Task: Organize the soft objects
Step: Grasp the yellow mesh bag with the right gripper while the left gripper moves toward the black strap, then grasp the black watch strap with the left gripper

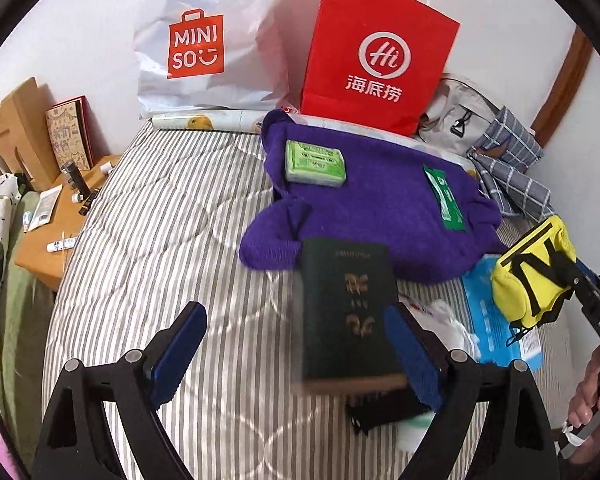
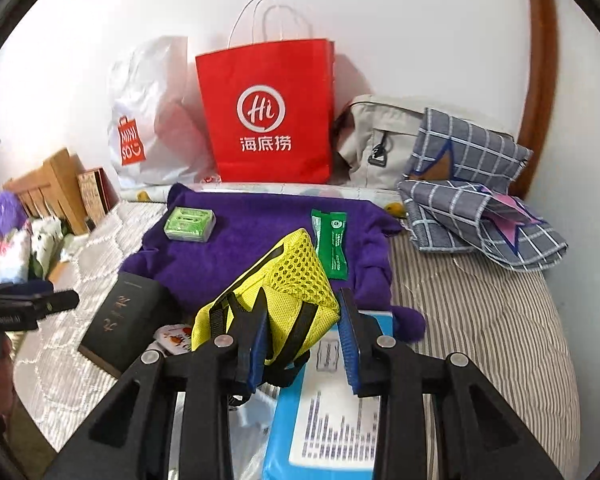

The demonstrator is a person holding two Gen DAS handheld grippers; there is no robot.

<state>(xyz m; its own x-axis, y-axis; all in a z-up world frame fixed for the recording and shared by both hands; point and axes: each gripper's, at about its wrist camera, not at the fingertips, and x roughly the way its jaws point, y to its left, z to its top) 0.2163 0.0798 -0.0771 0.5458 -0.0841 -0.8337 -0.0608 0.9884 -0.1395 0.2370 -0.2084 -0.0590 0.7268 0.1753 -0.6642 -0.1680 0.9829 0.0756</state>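
My right gripper (image 2: 303, 304) is shut on a yellow mesh pouch (image 2: 284, 280) with black straps. In the left wrist view the pouch (image 1: 532, 276) hangs off the bed at the right edge, above a blue packet (image 1: 496, 320). My left gripper (image 1: 294, 310) stands wide open over the striped quilt (image 1: 160, 240). A dark green book (image 1: 348, 312) lies blurred by its right finger (image 1: 412, 356), not clamped. Behind it a purple knitted garment (image 1: 372, 208) is spread flat. On the garment rest a green tissue pack (image 1: 315, 162) and a green sachet (image 1: 446, 200).
A red paper bag (image 1: 376, 56) and a white plastic bag (image 1: 204, 40) stand against the wall. A beige bag (image 2: 374, 140) and grey checked cloths (image 2: 480, 208) lie at the back right. A wooden bedside table (image 1: 60, 220) with small items stands left of the bed.
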